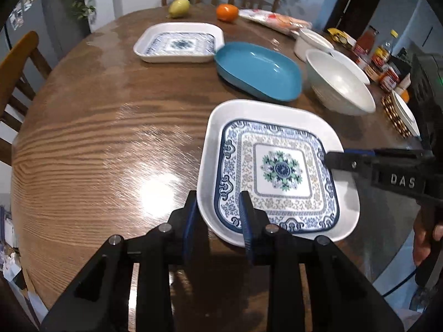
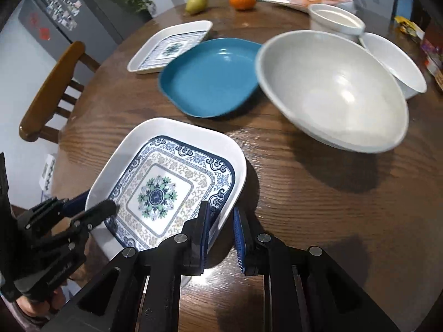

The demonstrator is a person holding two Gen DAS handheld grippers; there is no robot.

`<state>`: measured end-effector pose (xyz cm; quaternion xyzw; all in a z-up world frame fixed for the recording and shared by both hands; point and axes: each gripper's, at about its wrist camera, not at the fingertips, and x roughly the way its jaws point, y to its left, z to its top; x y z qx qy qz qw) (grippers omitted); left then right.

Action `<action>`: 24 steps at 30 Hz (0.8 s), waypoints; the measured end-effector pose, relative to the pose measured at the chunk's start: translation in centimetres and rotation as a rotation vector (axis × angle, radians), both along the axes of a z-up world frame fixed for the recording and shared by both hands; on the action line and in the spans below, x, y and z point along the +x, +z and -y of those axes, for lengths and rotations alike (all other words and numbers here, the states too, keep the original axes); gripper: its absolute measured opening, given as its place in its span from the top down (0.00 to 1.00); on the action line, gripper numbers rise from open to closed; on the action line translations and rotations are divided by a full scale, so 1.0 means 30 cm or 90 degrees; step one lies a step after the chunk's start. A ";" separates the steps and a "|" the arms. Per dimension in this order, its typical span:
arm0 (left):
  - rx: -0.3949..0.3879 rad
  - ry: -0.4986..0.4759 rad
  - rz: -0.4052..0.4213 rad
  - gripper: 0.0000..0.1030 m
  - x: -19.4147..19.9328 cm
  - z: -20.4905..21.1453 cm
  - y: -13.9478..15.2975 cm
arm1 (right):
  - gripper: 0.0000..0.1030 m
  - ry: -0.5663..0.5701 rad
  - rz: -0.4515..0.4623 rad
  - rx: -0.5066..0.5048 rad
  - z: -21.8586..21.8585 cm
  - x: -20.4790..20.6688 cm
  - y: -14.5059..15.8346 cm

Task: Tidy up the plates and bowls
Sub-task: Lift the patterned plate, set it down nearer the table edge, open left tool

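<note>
A white square plate with a blue floral pattern (image 1: 279, 168) (image 2: 166, 185) is near the table's front edge, one side raised. My left gripper (image 1: 218, 207) (image 2: 91, 210) is shut on its rim. My right gripper (image 2: 221, 218) (image 1: 329, 157) is shut on the opposite rim. A second patterned square plate (image 1: 178, 43) (image 2: 169, 47) lies at the far side. A blue dish (image 1: 257, 70) (image 2: 210, 76) sits beside it. A large white bowl (image 1: 339, 83) (image 2: 332, 88) stands to the right, with a smaller white bowl (image 2: 393, 61) behind it.
The round wooden table (image 1: 97, 138) also holds a white ramekin (image 2: 336, 20), a pear (image 1: 179, 7), an orange (image 1: 227, 12), a packet (image 1: 274, 19) and jars (image 1: 384, 63) at the far right. Wooden chairs (image 2: 52, 94) stand around it.
</note>
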<state>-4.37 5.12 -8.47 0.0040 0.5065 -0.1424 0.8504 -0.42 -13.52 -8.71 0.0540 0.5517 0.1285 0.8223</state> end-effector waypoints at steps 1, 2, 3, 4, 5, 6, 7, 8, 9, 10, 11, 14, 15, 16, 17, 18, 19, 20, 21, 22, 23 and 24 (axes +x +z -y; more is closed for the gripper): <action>0.002 -0.004 -0.004 0.74 -0.004 0.009 -0.002 | 0.78 0.000 -0.004 -0.004 0.004 -0.001 -0.004; 0.003 -0.010 -0.006 0.71 -0.006 0.016 -0.003 | 0.73 0.003 -0.014 -0.011 0.005 -0.002 -0.011; 0.006 -0.016 -0.005 0.71 -0.011 0.024 0.000 | 0.66 0.007 -0.019 -0.015 0.006 -0.006 -0.017; 0.009 -0.018 -0.001 0.70 -0.018 0.025 0.005 | 0.63 0.013 -0.017 -0.018 0.006 -0.014 -0.017; 0.013 -0.018 0.009 0.66 -0.026 0.023 0.015 | 0.61 0.020 -0.009 -0.021 0.005 -0.024 -0.012; 0.018 -0.014 0.018 0.62 -0.029 0.018 0.024 | 0.60 0.027 0.000 -0.024 0.006 -0.032 -0.002; 0.022 -0.010 0.027 0.52 -0.028 0.011 0.036 | 0.60 0.031 0.014 -0.025 0.009 -0.039 0.016; 0.022 -0.005 0.036 0.41 -0.023 0.003 0.048 | 0.60 0.031 0.024 -0.021 0.015 -0.040 0.030; 0.021 0.006 0.047 0.37 -0.011 -0.011 0.066 | 0.58 0.030 0.032 -0.015 0.017 -0.038 0.042; 0.021 0.012 0.053 0.33 0.000 -0.018 0.076 | 0.58 0.028 0.042 -0.005 0.020 -0.033 0.060; 0.020 0.019 0.059 0.31 0.013 -0.025 0.087 | 0.56 0.026 0.049 0.002 0.023 -0.026 0.076; 0.017 0.045 0.078 0.28 0.061 -0.043 0.124 | 0.55 0.030 0.070 0.019 0.011 -0.001 0.125; 0.014 0.057 0.087 0.27 0.083 -0.053 0.140 | 0.55 0.031 0.074 0.025 0.006 0.008 0.138; 0.013 0.065 0.093 0.25 0.098 -0.062 0.152 | 0.55 0.033 0.080 0.032 0.002 0.018 0.154; 0.013 0.072 0.099 0.24 0.115 -0.067 0.164 | 0.55 0.036 0.085 0.036 -0.001 0.025 0.167; 0.011 0.080 0.105 0.24 0.139 -0.075 0.178 | 0.55 0.038 0.090 0.040 -0.004 0.035 0.180; 0.011 0.086 0.107 0.23 0.155 -0.083 0.186 | 0.55 0.039 0.094 0.043 -0.013 0.050 0.192; 0.014 0.094 0.110 0.23 0.176 -0.090 0.195 | 0.55 0.039 0.096 0.044 -0.021 0.064 0.201; 0.015 0.098 0.115 0.23 0.195 -0.096 0.204 | 0.55 0.038 0.100 0.044 -0.030 0.079 0.209; 0.018 0.102 0.120 0.23 0.215 -0.100 0.214 | 0.55 0.036 0.104 0.045 -0.036 0.097 0.216; 0.028 0.109 0.127 0.23 0.243 -0.102 0.222 | 0.55 0.034 0.108 0.045 -0.040 0.114 0.223; 0.034 0.110 0.133 0.23 0.261 -0.103 0.230 | 0.55 0.032 0.111 0.046 -0.043 0.133 0.227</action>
